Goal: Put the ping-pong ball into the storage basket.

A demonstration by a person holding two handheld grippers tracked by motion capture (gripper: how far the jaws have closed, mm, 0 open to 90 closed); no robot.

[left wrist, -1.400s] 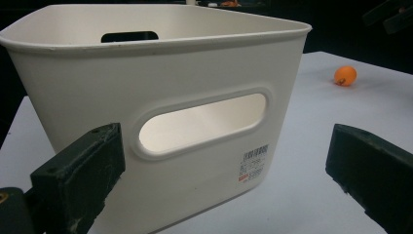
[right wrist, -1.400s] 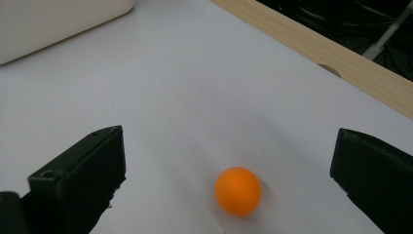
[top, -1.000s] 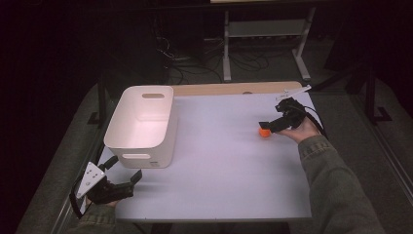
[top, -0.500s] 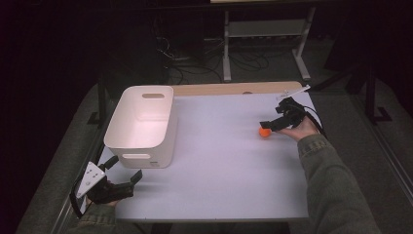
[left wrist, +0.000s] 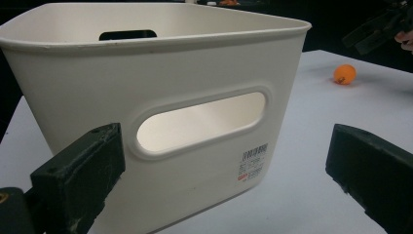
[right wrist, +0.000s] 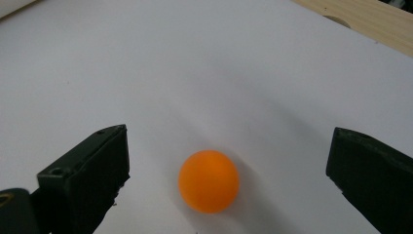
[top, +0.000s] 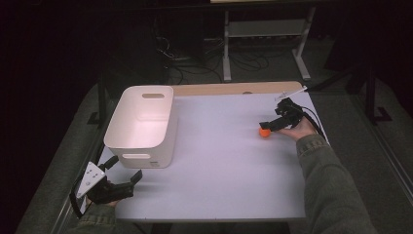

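Observation:
A small orange ball [top: 264, 132] [right wrist: 209, 181] [left wrist: 344, 74] lies on the white table top at the right. My right gripper [top: 268, 125] [right wrist: 229, 170] is open, its two black jaws standing wide on either side of the ball without touching it. A white plastic bin [top: 141, 127] [left wrist: 160, 102] with handle slots stands on the left half of the table and looks empty. My left gripper [top: 124, 170] [left wrist: 224, 180] rests open at the near left corner, just in front of the bin's near wall, holding nothing.
The table [top: 219, 165] has a wooden strip [top: 234, 89] along its far edge. Beyond it a metal stand [top: 265, 34] and cables lie on the dark floor. A person's sleeve [top: 331, 190] reaches along the table's right side.
The right gripper has shifted slightly and lowered around the ball. The left gripper and the bin have stayed put.

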